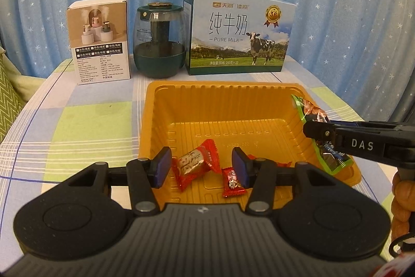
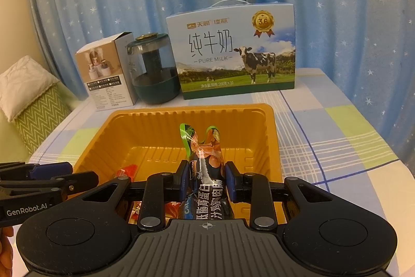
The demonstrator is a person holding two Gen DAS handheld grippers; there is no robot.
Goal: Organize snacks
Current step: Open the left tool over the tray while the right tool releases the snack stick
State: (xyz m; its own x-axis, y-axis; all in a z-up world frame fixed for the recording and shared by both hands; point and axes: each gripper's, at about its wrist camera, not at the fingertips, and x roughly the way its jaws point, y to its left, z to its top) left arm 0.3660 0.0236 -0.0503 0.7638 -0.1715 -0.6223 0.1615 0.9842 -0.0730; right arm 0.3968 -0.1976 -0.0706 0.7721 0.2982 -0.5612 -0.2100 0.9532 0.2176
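**Sausage packet held over the orange tray, ready to drop**

A long sausage snack packet [image 2: 206,173], green-edged and dark-printed, is clamped between the pads of the right gripper [image 2: 206,181], its top end standing up above the orange plastic tray [image 2: 269,147]. In the left wrist view the packet hangs over the tray's right rim. The left gripper [image 1: 201,168] has its jaws apart and holds nothing; a red candy [image 1: 195,164] lies between them on the tray floor, with a smaller red candy [image 1: 231,182] beside it.

To do this step well, I judge the packet should move inward past the rim before release. The tray's far half is bare. A milk carton [image 2: 230,53], jar [image 2: 153,72] and small box [image 2: 109,74] stand well behind
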